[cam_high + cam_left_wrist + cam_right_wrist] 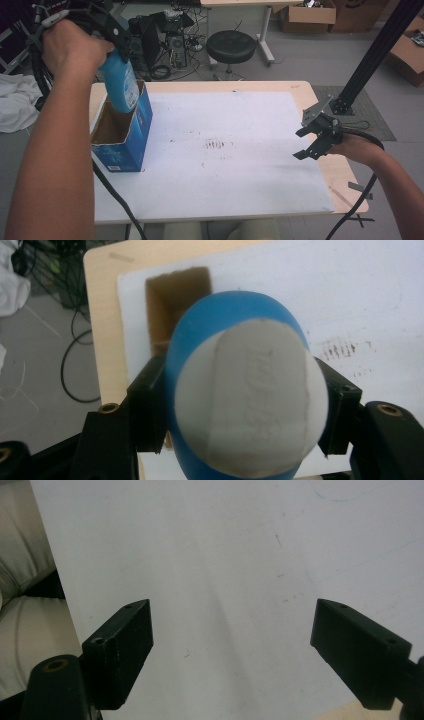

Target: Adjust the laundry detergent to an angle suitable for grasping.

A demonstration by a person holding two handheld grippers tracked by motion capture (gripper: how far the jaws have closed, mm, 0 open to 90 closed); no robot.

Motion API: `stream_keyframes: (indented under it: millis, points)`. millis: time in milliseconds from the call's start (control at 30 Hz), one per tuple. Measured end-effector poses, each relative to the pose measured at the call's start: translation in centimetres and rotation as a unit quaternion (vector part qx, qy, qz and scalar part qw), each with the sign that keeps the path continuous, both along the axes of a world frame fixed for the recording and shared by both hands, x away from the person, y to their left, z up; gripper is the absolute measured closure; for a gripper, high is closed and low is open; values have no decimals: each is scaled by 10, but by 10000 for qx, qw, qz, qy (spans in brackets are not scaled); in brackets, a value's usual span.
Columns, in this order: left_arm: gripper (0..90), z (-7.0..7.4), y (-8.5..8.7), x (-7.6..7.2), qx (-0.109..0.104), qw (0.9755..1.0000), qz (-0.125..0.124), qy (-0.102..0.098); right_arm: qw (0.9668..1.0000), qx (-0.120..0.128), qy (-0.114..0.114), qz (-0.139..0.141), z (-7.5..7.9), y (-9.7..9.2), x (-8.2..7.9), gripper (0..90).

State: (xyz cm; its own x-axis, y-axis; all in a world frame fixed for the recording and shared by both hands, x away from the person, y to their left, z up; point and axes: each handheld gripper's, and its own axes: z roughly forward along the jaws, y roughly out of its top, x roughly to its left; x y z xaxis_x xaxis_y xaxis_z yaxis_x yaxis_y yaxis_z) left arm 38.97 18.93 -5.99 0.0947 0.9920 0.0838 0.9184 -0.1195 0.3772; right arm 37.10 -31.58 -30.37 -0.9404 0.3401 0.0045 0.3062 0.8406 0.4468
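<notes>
Left gripper (240, 405): your jaws are clamped on the blue bottle (121, 85) by its white-capped end.
Bottle: you hold it over the open box (125, 132), its lower end inside the opening.
Box: upright at the white board's (240, 165) left edge.
Right gripper (312, 142): your jaws stand wide apart, nothing between them, above the board's right edge.

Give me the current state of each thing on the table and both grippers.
Blue bottle: upright, white cap up, lower end inside the box mouth, clamped.
Blue box: upright on the white board, top open.
Left gripper: shut on the bottle.
Right gripper: open, empty, over the white board.
</notes>
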Motion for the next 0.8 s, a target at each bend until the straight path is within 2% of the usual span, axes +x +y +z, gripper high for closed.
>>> stream_keyframes:
  millis: [167,233,367,800]
  points:
    - [380,-12,18,-4,53,9995,304,-43,10000,22,-33,2,1,-2,-1,168]
    - [380,-19,24,-5,116,9992,366,-52,9999,66,-112,-10,2,-3,-1,172]
    - [380,-32,34,-7,42,9987,494,-86,9998,123,-156,-40,3,-5,0,172]
    - [380,-66,39,-4,-92,9989,460,43,9997,143,-176,-86,4,-6,-1,170]
